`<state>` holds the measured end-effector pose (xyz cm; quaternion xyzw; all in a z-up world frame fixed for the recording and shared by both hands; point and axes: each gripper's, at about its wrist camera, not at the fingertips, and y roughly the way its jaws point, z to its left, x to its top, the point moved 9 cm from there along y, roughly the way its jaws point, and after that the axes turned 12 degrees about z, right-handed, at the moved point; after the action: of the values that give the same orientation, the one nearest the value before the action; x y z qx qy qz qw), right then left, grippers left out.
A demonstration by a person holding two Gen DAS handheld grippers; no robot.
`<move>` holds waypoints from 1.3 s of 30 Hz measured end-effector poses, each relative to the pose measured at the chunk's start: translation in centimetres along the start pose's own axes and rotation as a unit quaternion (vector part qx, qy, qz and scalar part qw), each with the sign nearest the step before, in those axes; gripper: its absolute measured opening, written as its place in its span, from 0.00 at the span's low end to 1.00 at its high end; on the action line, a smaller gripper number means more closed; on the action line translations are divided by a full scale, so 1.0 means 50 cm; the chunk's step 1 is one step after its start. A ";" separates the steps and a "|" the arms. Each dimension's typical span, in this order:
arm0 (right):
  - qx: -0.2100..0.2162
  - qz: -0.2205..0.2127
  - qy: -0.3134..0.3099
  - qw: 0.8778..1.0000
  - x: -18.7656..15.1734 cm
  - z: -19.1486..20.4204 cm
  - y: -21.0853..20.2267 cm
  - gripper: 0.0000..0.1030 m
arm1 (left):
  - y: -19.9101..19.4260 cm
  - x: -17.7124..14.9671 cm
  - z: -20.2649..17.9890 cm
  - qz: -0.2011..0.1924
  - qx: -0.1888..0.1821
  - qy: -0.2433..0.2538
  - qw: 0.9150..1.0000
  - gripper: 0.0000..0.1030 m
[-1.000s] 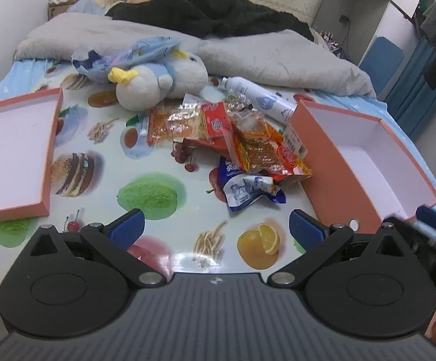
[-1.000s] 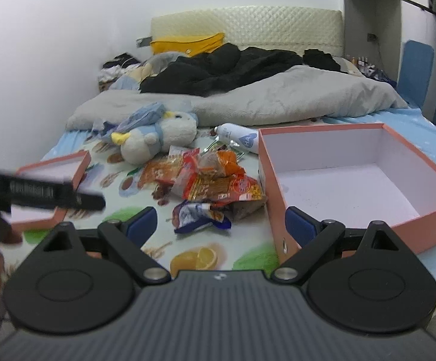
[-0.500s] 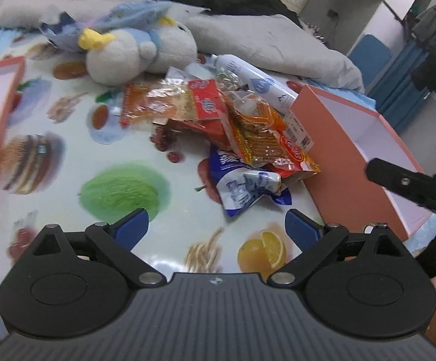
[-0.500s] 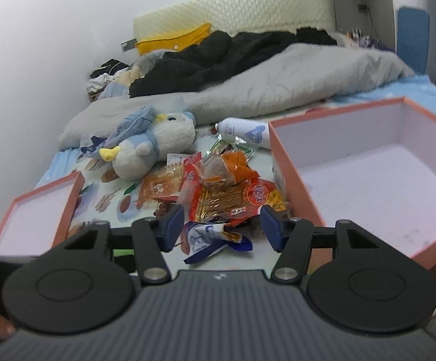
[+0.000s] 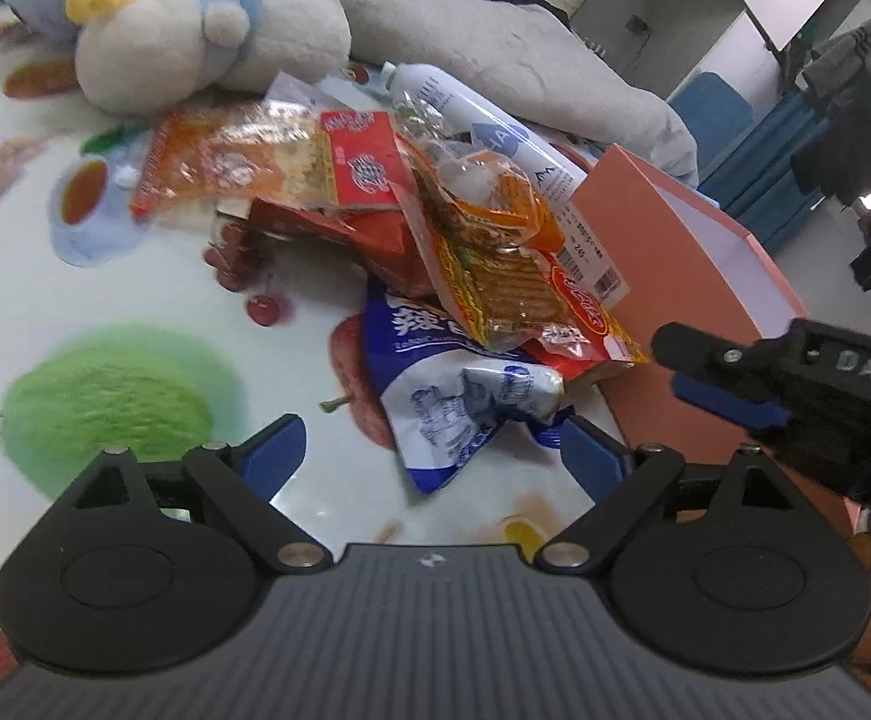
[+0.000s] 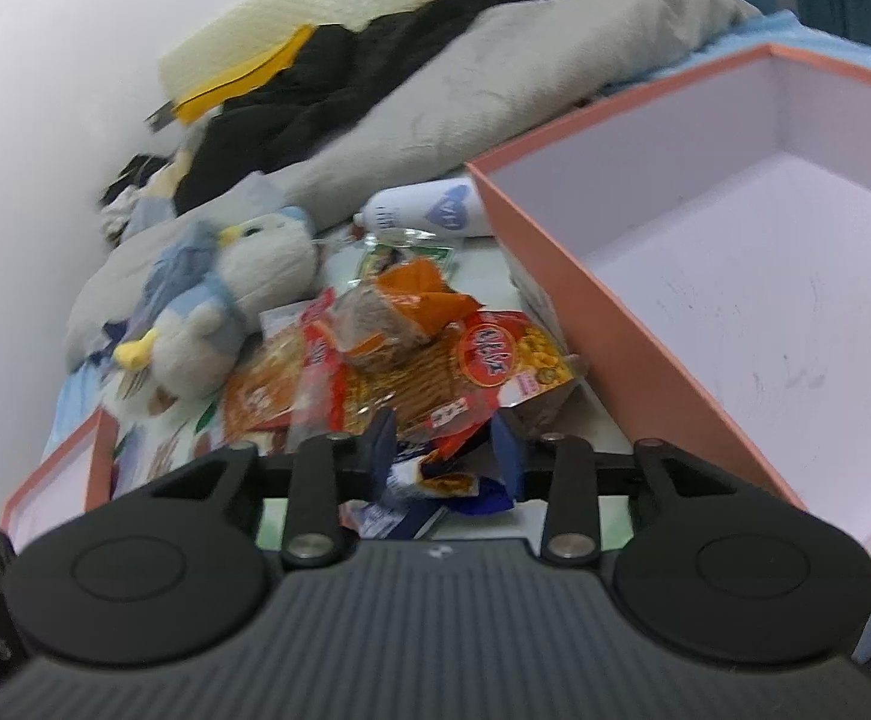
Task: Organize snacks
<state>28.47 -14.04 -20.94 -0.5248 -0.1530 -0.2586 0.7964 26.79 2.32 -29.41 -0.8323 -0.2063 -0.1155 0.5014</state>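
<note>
Both grippers have dropped in on the snack pile, which lies on the bed beside the empty pink box. Left gripper jaws stand wide, straddling the blue-white packet. Right gripper jaws have just been narrowing over the pile's near edge; grip uncertain.

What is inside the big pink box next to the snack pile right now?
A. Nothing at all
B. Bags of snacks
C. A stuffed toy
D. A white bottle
A: in the right wrist view the pink box shows only its bare pale floor, while the snack pile lies outside it.
</note>
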 end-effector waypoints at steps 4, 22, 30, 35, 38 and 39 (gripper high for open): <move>-0.011 0.016 0.027 0.999 -0.001 -0.011 0.031 0.30 | 0.027 0.014 -0.004 0.011 -0.014 -0.002 1.000 0.91; -0.039 0.015 0.101 0.994 0.012 -0.047 0.094 0.30 | 0.086 0.060 -0.018 0.031 -0.048 -0.007 0.998 0.91; -0.037 -0.012 0.099 0.994 0.031 -0.049 0.092 0.13 | 0.097 0.055 -0.029 0.035 -0.030 0.024 0.999 0.86; -0.035 -0.025 0.079 0.996 0.032 -0.041 0.081 0.07 | 0.098 0.053 -0.029 0.036 -0.031 0.030 0.998 0.84; -0.033 -0.035 0.072 0.996 0.034 -0.036 0.069 0.04 | 0.095 0.052 -0.026 0.035 -0.037 0.032 0.998 0.82; -0.034 -0.039 0.069 0.996 0.035 -0.033 0.062 0.03 | 0.092 0.051 -0.024 0.034 -0.040 0.032 0.998 0.82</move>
<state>31.66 -15.00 -23.05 -0.5258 -0.1092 -0.3304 0.7762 31.18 -0.07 -31.46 -0.8541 -0.1571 -0.1332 0.4776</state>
